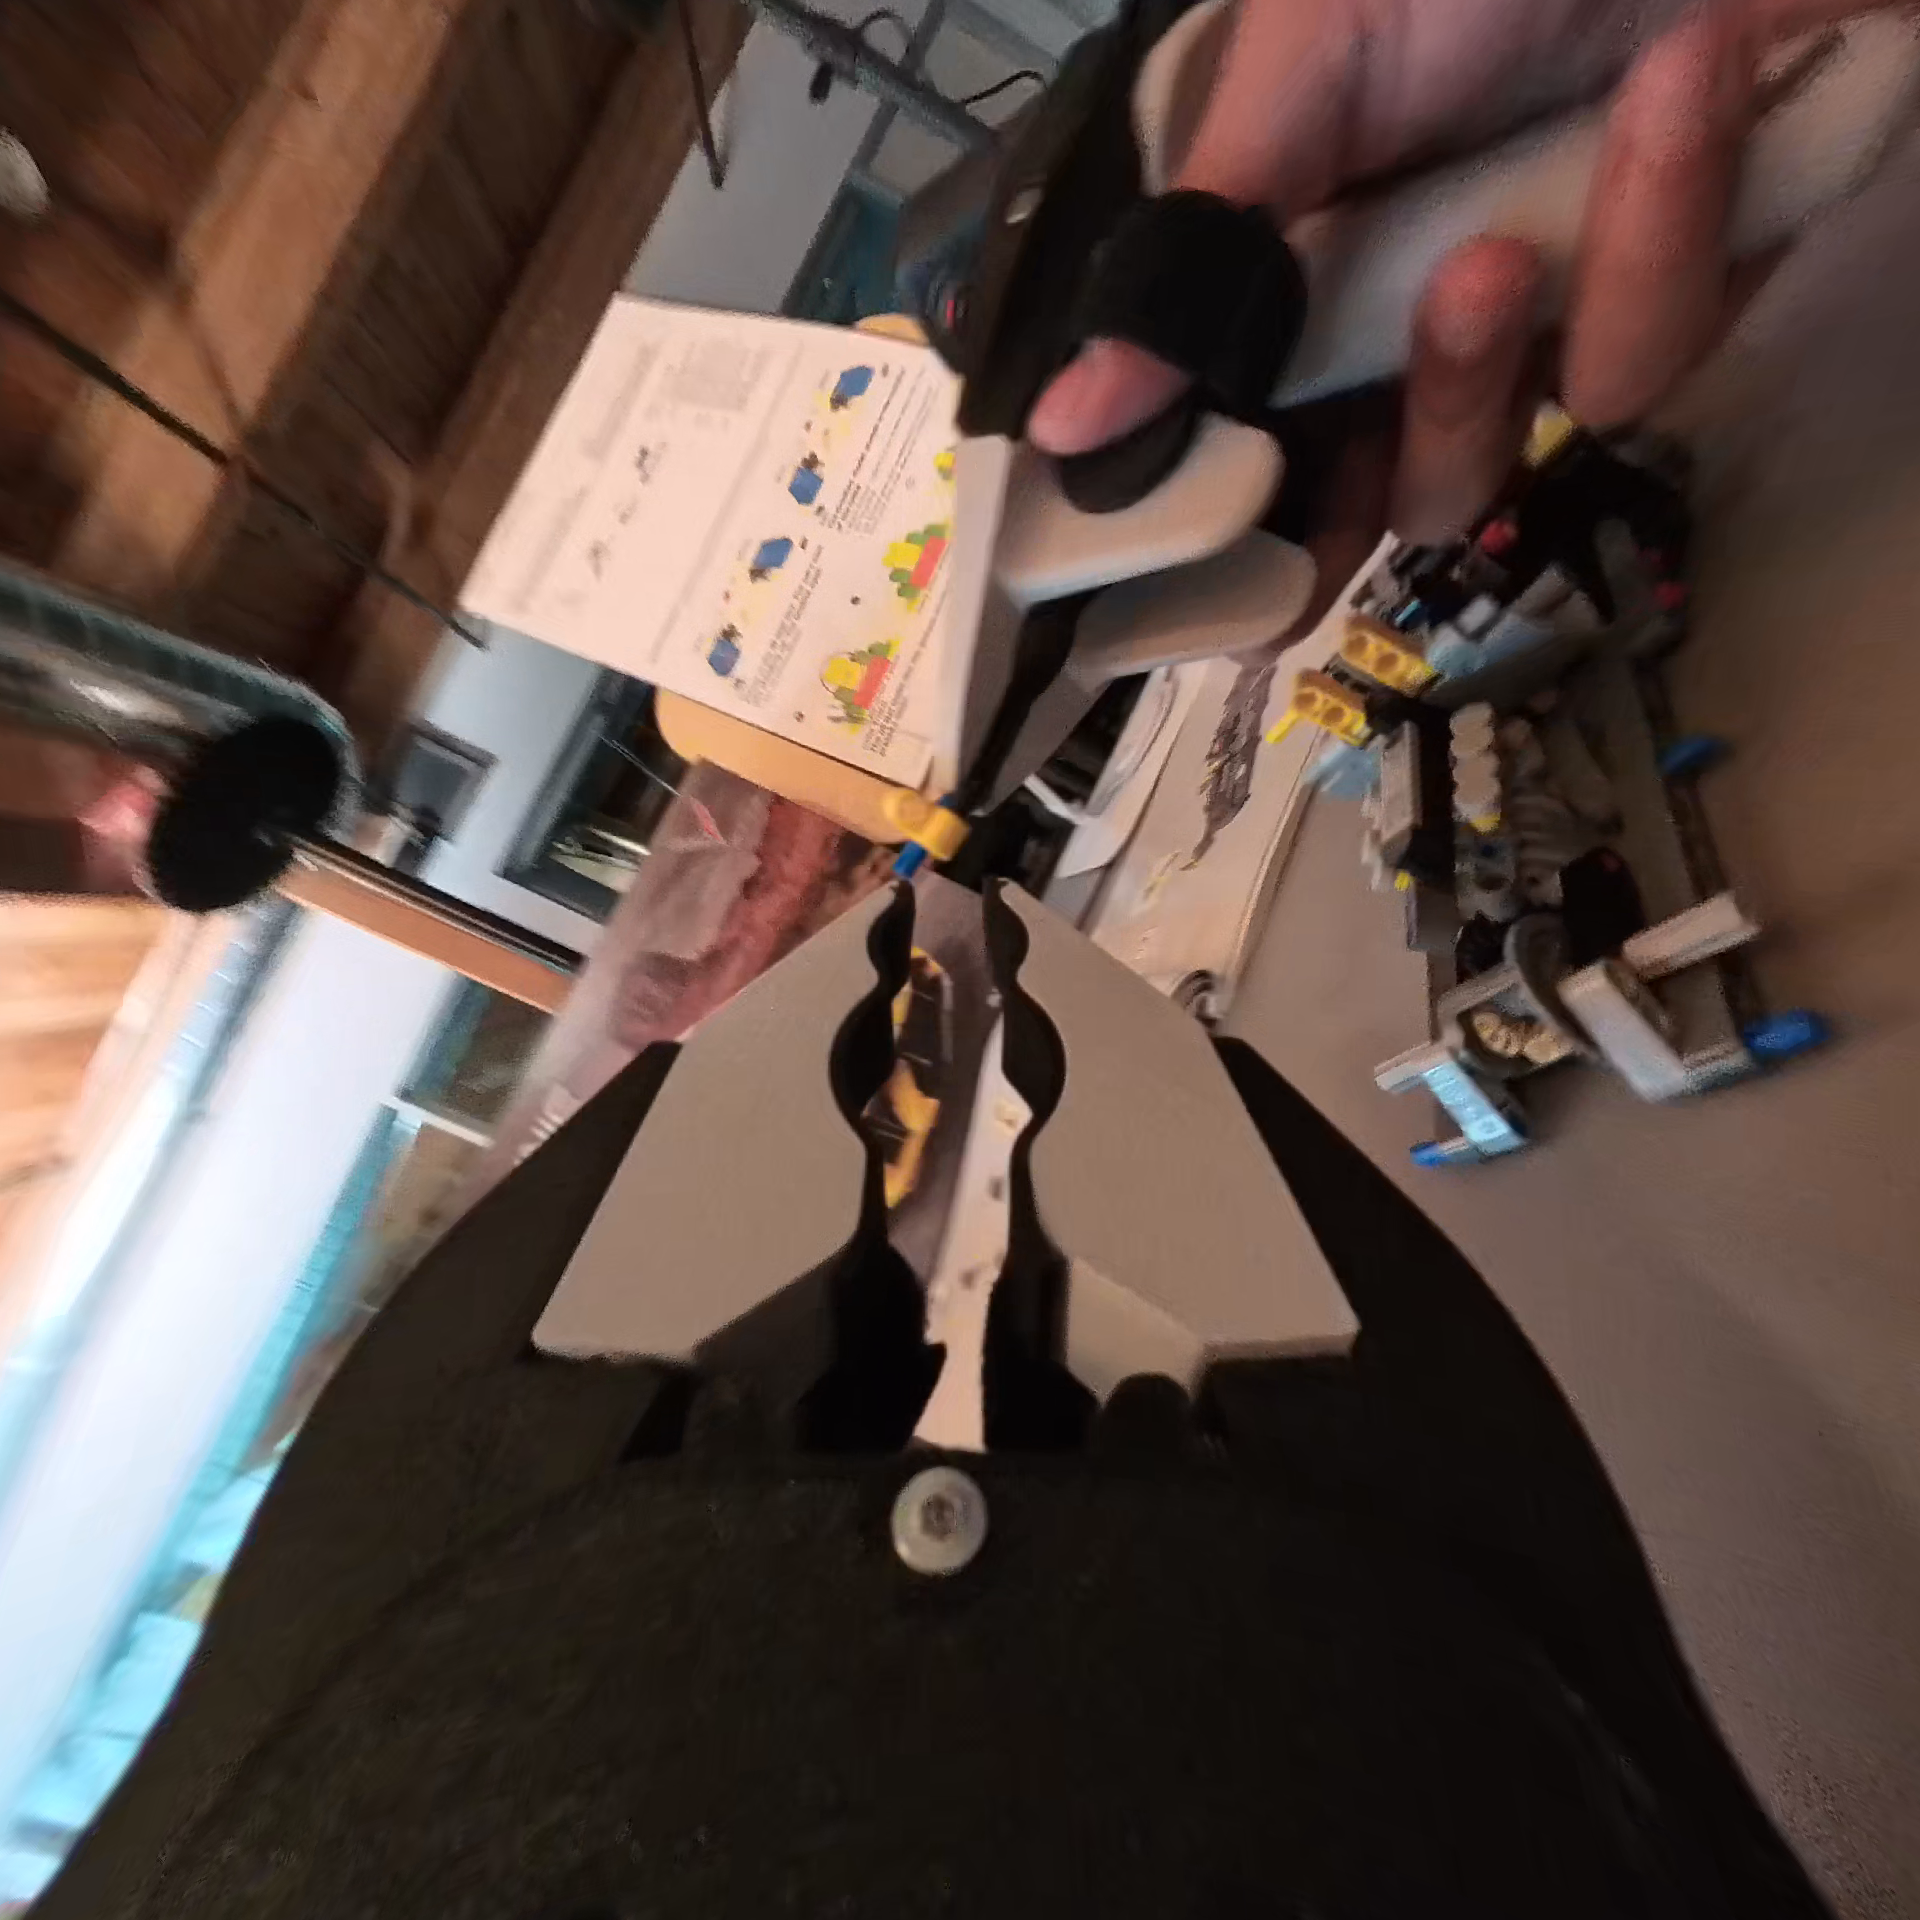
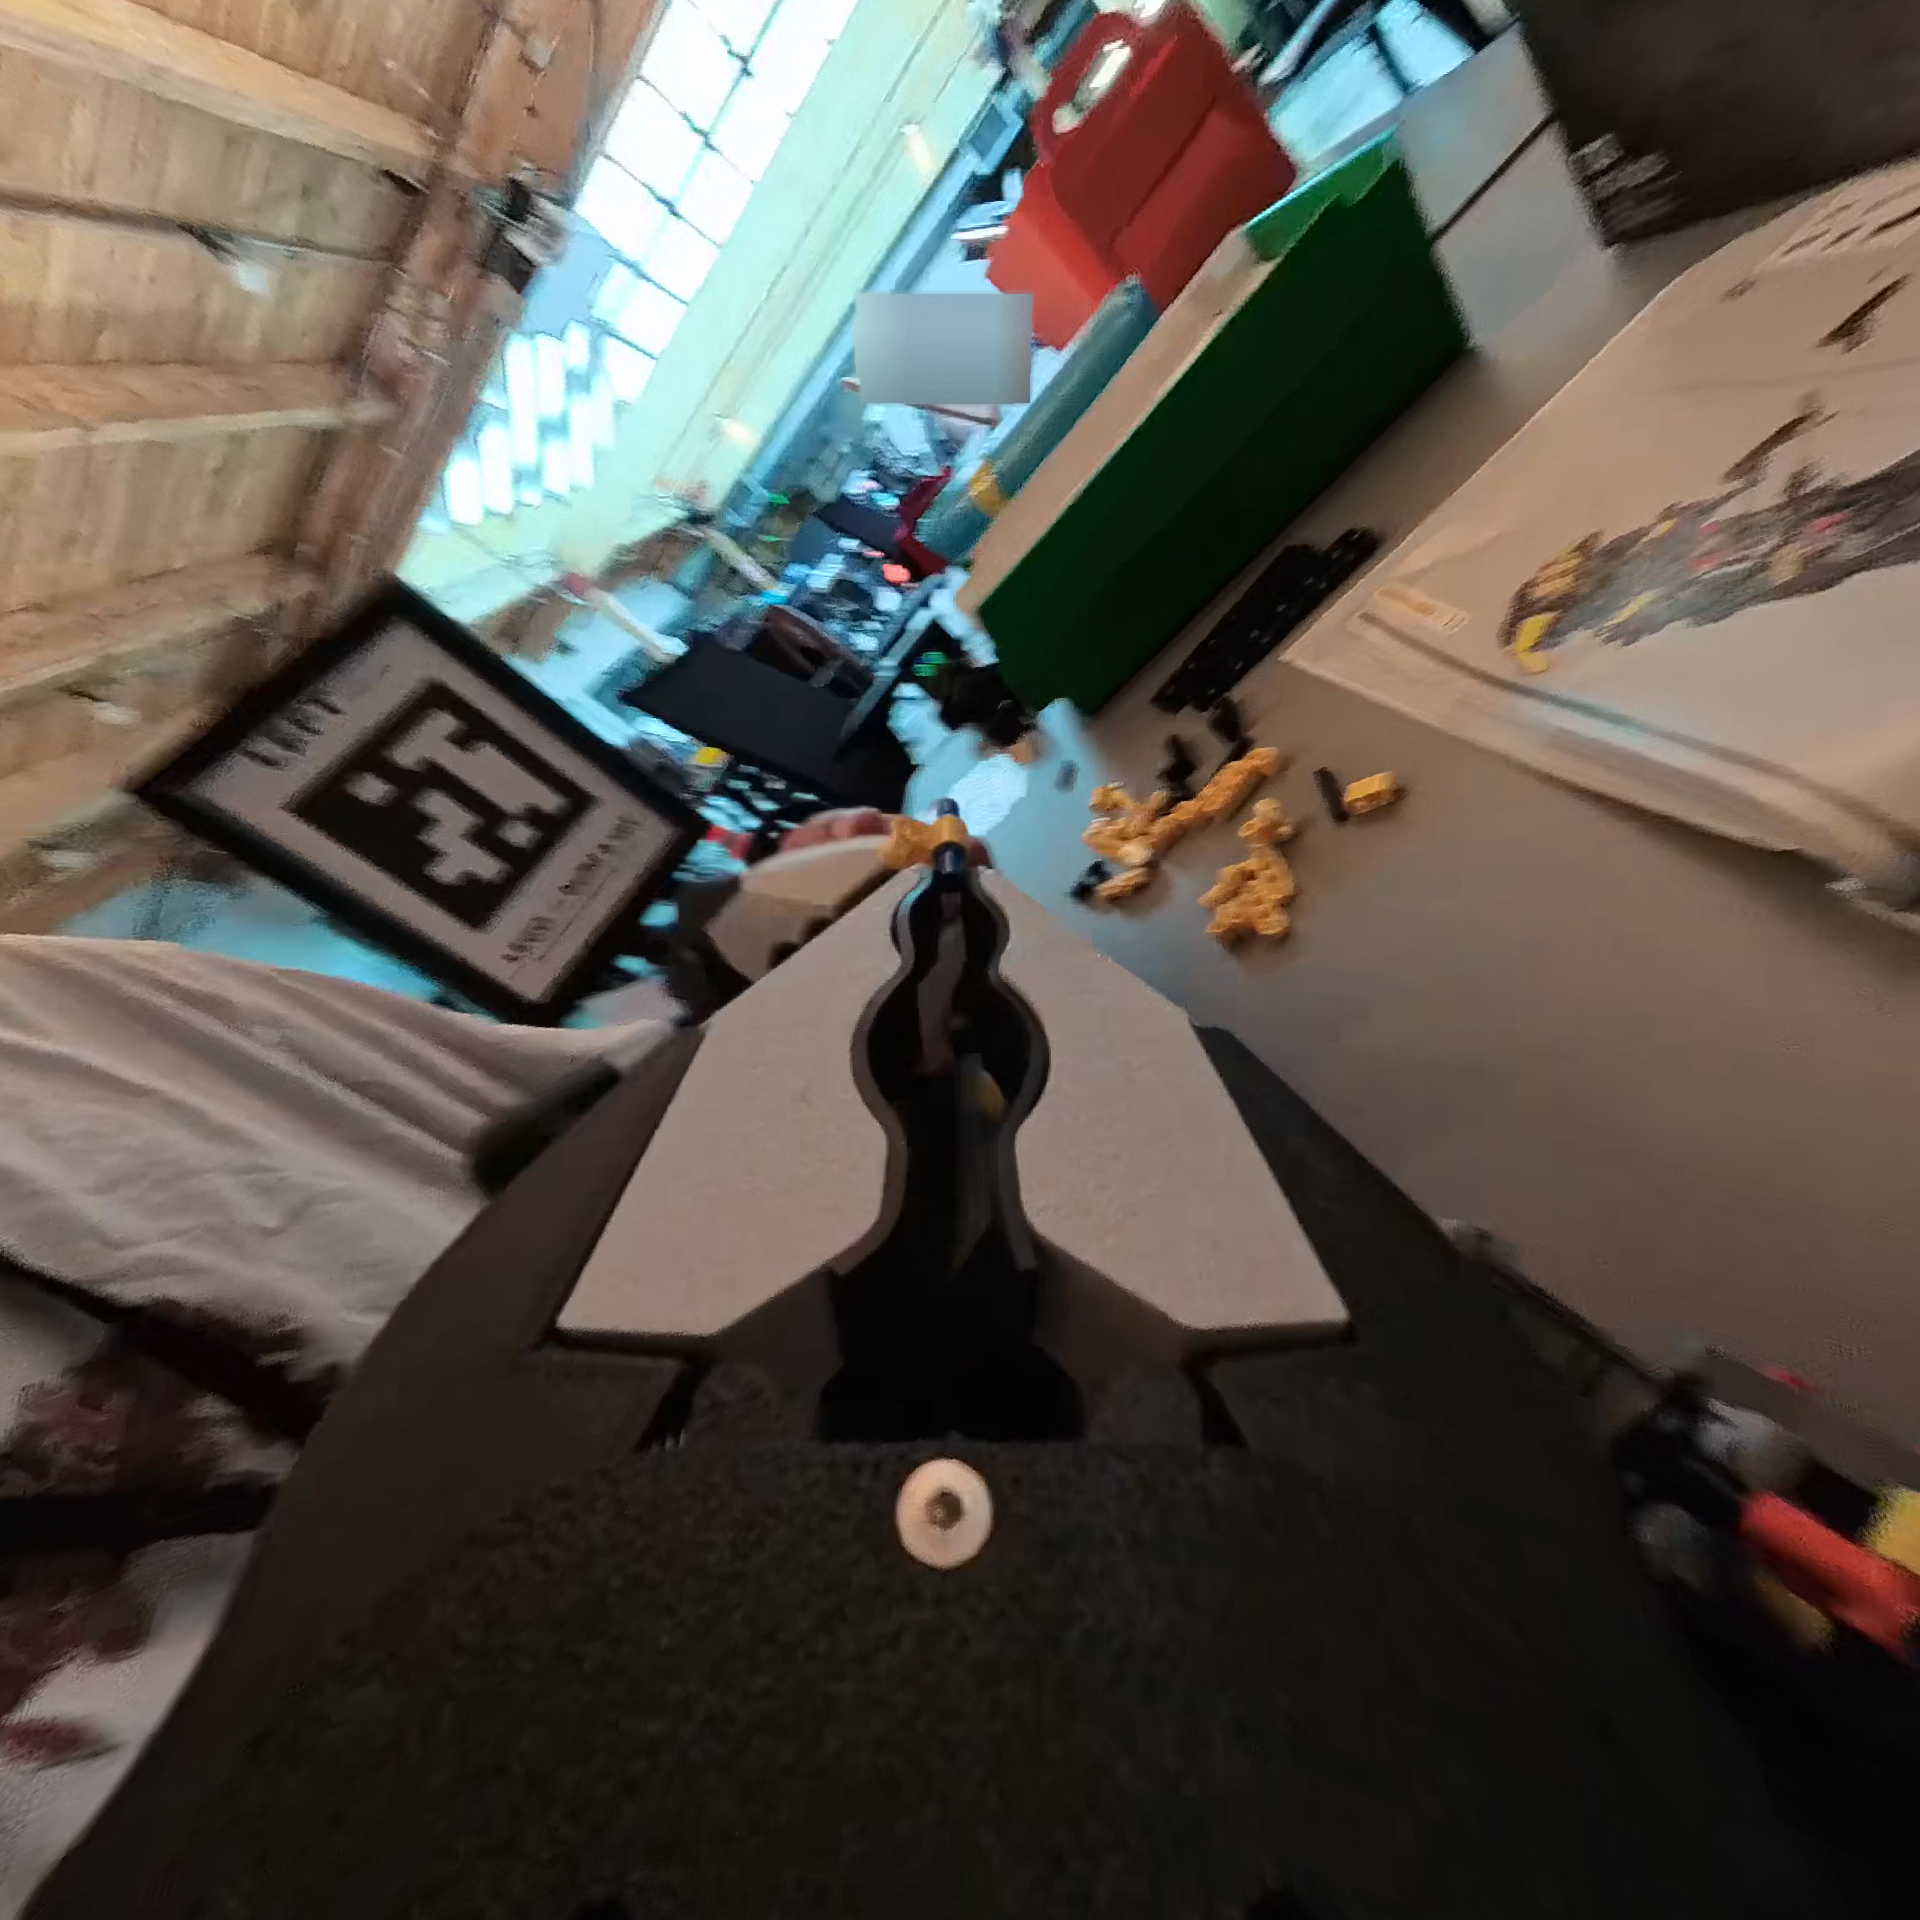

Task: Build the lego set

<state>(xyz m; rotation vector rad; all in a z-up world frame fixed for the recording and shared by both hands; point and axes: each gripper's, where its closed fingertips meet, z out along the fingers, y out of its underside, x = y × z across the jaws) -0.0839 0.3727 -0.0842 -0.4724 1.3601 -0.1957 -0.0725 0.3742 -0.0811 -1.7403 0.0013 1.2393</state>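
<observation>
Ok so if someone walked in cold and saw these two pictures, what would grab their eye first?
Probably the small yellow connector with a blue pin, pinched at the tips of the right gripper, held up just beyond the left gripper, whose tips stand slightly apart. Next, the half-built grey and black model on the table to the right in the left wrist view, and the scatter of yellow pieces in the right wrist view.

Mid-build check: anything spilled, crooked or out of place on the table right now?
Nothing looks damaged or spilled. The loose yellow pieces lie scattered on the table beside the instruction sheet, as expected mid-build. The partly built model sits intact. Both views are tilted and blurred, so fine detail is uncertain.
</observation>
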